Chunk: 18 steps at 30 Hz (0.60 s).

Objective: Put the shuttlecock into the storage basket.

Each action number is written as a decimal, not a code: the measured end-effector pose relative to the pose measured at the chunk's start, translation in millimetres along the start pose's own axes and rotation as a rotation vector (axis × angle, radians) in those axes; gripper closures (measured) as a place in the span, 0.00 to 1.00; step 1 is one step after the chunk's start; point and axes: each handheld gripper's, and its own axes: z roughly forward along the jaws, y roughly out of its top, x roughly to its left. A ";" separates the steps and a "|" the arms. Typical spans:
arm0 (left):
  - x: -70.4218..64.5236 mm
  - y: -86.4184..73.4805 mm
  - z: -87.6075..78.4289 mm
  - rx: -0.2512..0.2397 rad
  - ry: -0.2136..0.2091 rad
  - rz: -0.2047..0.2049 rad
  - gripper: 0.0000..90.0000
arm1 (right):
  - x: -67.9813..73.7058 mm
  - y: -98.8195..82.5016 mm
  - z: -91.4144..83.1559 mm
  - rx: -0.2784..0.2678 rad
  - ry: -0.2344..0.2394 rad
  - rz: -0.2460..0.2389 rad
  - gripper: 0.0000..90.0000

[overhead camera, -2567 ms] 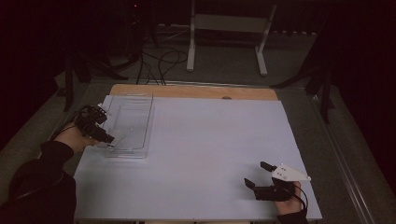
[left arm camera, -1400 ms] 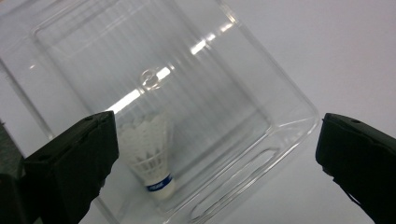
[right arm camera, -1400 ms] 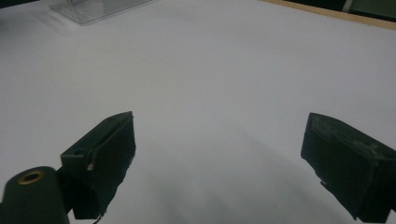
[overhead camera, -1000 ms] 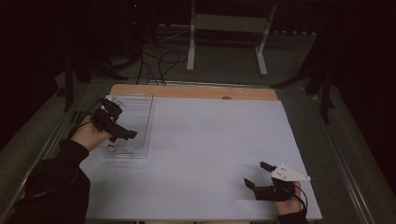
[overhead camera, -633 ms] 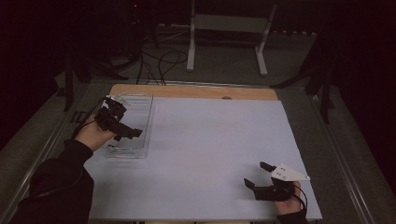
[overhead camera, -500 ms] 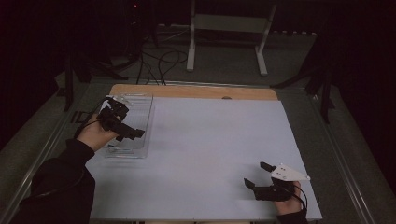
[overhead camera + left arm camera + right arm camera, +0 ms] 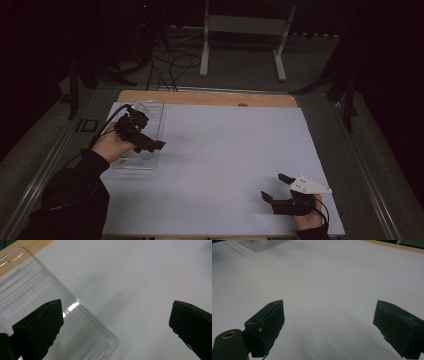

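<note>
Your left gripper (image 7: 150, 145) hangs over the clear plastic tray (image 7: 150, 120) at the left side of the white table cover (image 7: 225, 160), with your left hand (image 7: 111, 145) wrapped around its body and its cable looping back toward the far-left corner. Its jaws stand wide apart and hold nothing: in the left gripper view (image 7: 115, 325) one black jaw sits over the tray's ribbed floor and the other over bare white cover, so the tray's rounded near corner (image 7: 110, 340) lies in the gap between them, closer to the jaw over the tray. From these views you cannot tell whether either jaw touches the plastic. The tray itself lies flat, long side running away from you, its far end close to the strip of bare wood (image 7: 210, 98) at the table's back edge; it looks empty, though its transparency makes that hard to judge. Your right gripper (image 7: 276, 189) rests low at the near-right part of the cover, well apart from the tray, with the grey three-cornered plate (image 7: 310, 185) on top and your right hand (image 7: 310, 222) behind it at the table's front edge. Its jaws are spread wide too, with only white cover between them in the right gripper view (image 7: 329, 322), where the tray (image 7: 259, 244) shows far off.
</note>
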 end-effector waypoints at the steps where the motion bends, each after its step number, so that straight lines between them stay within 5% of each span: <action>1: -2.0 1.0 0.4 0.000 -0.002 0.007 0.00 | 0.0 0.0 0.0 0.000 0.000 0.000 0.11; 18: -21.7 11.7 12.5 -0.010 -0.067 0.077 0.00 | -0.2 -0.1 -0.2 0.002 0.001 -0.001 0.11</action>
